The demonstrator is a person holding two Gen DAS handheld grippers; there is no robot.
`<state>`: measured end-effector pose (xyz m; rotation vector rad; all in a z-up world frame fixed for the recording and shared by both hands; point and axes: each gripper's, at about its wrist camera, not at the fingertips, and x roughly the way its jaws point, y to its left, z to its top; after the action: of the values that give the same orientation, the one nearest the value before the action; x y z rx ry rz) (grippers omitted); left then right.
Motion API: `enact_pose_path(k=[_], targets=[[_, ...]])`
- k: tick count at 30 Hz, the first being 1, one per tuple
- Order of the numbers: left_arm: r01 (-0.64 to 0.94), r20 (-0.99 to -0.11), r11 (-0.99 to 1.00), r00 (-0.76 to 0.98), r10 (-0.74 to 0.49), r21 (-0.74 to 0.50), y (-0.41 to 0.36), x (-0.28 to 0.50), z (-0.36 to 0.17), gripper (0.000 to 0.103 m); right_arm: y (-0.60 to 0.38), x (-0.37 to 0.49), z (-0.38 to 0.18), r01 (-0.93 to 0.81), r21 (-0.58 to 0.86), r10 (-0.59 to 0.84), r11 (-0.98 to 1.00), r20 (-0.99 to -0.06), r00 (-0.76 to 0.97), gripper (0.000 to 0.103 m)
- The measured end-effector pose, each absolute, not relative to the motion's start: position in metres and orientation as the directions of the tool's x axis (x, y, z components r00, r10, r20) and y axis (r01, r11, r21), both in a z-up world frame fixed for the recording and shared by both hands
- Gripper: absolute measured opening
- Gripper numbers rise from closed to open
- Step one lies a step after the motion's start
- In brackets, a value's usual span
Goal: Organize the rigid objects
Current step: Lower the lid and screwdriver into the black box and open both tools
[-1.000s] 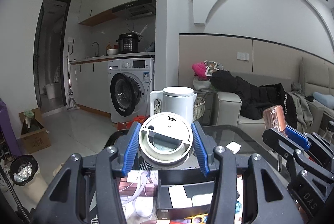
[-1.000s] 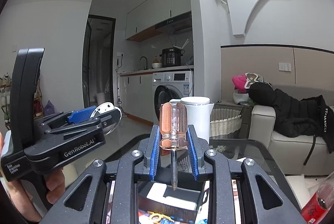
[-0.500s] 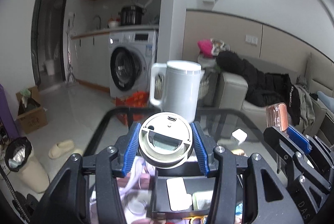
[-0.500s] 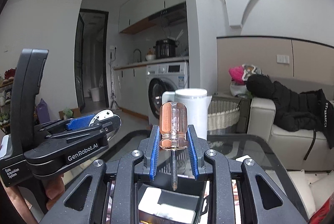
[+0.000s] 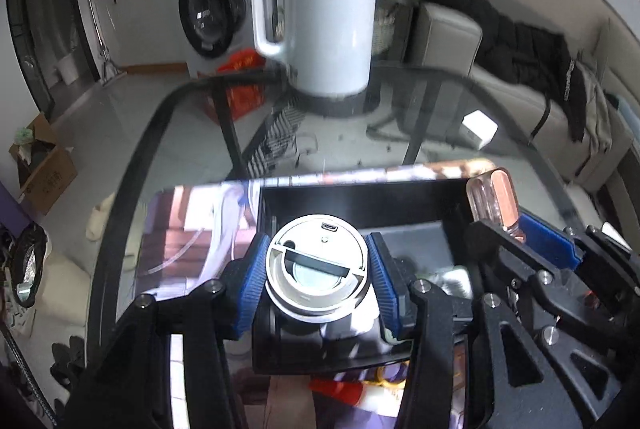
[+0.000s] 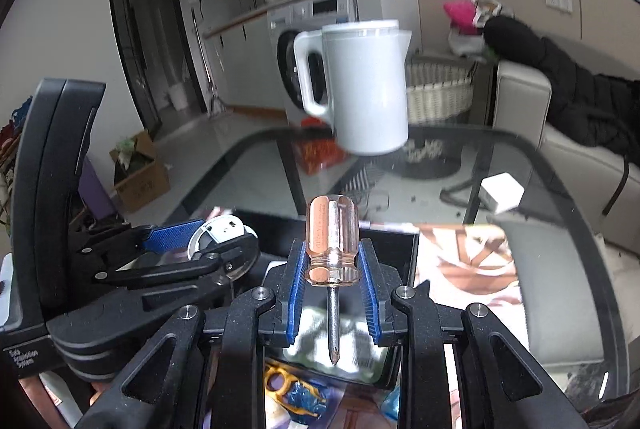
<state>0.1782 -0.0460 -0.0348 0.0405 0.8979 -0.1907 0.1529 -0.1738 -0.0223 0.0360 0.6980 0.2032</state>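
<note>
Screwdriver (image 6: 330, 244) clamped in my right claw (image 6: 331, 293), tip toward me; round white device (image 5: 316, 273) clamped in my left claw (image 5: 317, 281). Both hang over black box (image 5: 360, 203) on glass tabletop (image 5: 400, 117). Kettle (image 5: 330, 23) at 12 o'clock, well apart.

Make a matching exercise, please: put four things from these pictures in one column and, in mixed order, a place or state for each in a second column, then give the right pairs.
Things:
1. screwdriver
2. round white device
3. white kettle
4. small white block

Places or states:
A. stands at the far side of the glass table
B. held in the right gripper
C. lies alone on the glass to the right of the kettle
D. held in the left gripper

Pairs: 1-B, 2-D, 3-A, 4-C
</note>
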Motion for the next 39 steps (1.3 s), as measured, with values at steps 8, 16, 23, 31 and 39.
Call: enact_pose_path(k=[8, 16, 23, 31, 39], targets=[[0.209, -0.833, 0.977, 0.547, -0.082, 0.042, -0.057, 0.17, -0.044, 0.048, -0.172, 0.162, -0.057, -0.182, 0.097, 0.188, 0.978, -0.782, 0.594, 0.024], [0.245, -0.857, 0.967, 0.51, -0.07, 0.067, -0.053, 0.16, -0.045, 0.05, -0.17, 0.159, -0.058, -0.22, 0.063, 0.171, 0.973, -0.839, 0.517, 0.026], [0.235, -0.859, 0.972, 0.494, -0.134, -0.017, -0.045, 0.16, -0.041, 0.057, -0.174, 0.153, -0.052, -0.23, 0.057, 0.171, 0.972, -0.84, 0.514, 0.028], [0.24, -0.843, 0.97, 0.516, -0.15, -0.026, -0.044, 0.144, -0.029, 0.066, -0.181, 0.138, -0.038, -0.249, 0.056, 0.187, 0.967, -0.818, 0.544, 0.031], [0.207, -0.84, 0.976, 0.517, -0.165, -0.064, -0.027, 0.134, -0.027, 0.067, -0.198, 0.127, -0.027, -0.226, 0.042, 0.166, 0.973, -0.805, 0.57, 0.031]])
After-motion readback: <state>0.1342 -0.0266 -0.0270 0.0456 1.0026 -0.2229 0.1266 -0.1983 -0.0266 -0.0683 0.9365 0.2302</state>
